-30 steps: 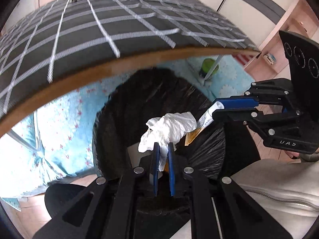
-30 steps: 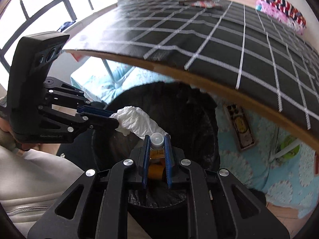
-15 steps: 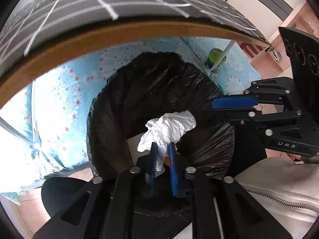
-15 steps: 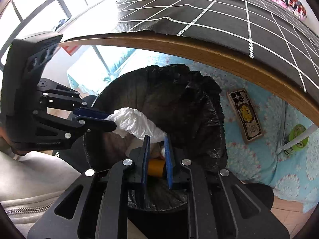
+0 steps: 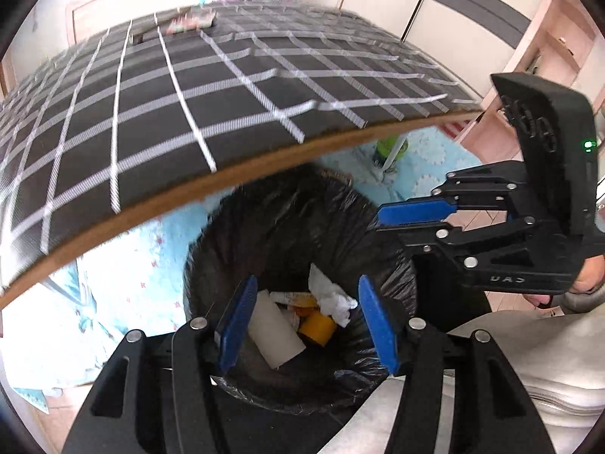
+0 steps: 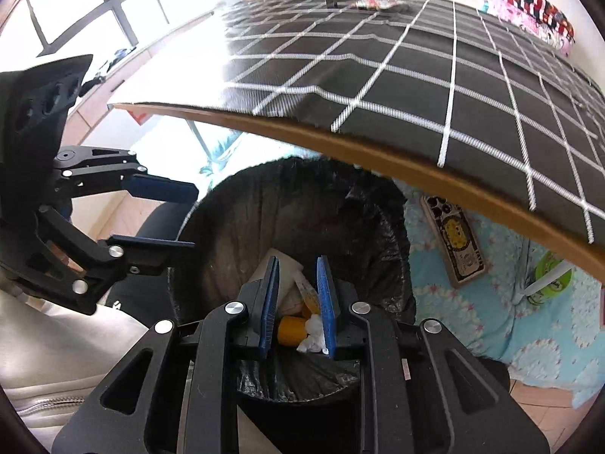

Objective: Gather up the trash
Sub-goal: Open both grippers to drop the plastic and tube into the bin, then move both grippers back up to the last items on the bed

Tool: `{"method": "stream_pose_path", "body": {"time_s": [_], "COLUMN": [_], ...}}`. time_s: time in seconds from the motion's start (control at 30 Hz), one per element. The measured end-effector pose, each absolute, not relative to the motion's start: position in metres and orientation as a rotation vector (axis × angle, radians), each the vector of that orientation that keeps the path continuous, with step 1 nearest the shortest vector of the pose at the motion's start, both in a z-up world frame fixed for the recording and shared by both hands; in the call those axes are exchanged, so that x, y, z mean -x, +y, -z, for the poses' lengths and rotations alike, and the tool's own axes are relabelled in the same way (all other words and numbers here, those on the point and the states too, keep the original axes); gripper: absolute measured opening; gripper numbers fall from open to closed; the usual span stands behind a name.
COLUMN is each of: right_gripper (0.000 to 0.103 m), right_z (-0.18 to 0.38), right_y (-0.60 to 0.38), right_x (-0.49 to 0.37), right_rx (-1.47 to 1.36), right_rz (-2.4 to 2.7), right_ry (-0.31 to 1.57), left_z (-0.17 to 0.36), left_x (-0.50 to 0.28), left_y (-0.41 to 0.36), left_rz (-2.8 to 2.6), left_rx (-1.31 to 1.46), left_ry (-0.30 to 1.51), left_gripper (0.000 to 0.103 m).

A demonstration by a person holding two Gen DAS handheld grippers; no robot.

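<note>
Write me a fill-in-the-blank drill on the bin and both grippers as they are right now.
1. The crumpled white tissue lies inside the ____ .
2. The bin is lined with a ____ plastic bag.
3. The left gripper has its jaws ____ with nothing between them.
4. The pads on the right gripper are coloured ____ .

Missing words: bin; black; open; blue

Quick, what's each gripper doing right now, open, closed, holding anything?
Left gripper: just opened, empty, above the bin.
Right gripper: slightly open, holding nothing.
</note>
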State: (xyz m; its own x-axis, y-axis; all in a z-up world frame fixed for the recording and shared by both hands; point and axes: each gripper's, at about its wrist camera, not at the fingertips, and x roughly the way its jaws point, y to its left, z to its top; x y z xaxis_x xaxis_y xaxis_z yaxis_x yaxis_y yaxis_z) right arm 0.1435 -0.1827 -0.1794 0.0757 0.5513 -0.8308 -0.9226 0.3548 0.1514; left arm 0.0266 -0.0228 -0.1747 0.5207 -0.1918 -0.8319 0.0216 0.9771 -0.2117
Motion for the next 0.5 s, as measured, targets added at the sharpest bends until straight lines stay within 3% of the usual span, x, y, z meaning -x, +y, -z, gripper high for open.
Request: {"method": "stream_pose_path", "body": {"time_s": [0.5], "right_gripper": [0.021], "right_z": [0.121], "right_y": [-0.186], "right_x": [-0.150], "right_rx": [0.433], "right_rz": [-1.191], "right_ry": [0.804], "left_z": [0.100], "left_x": [-0.021], "left_y": [-0.002], "left_rz": [0.098], "left_rx": [0.104], "left_ry": [0.849], "left_gripper": [0.054]}}
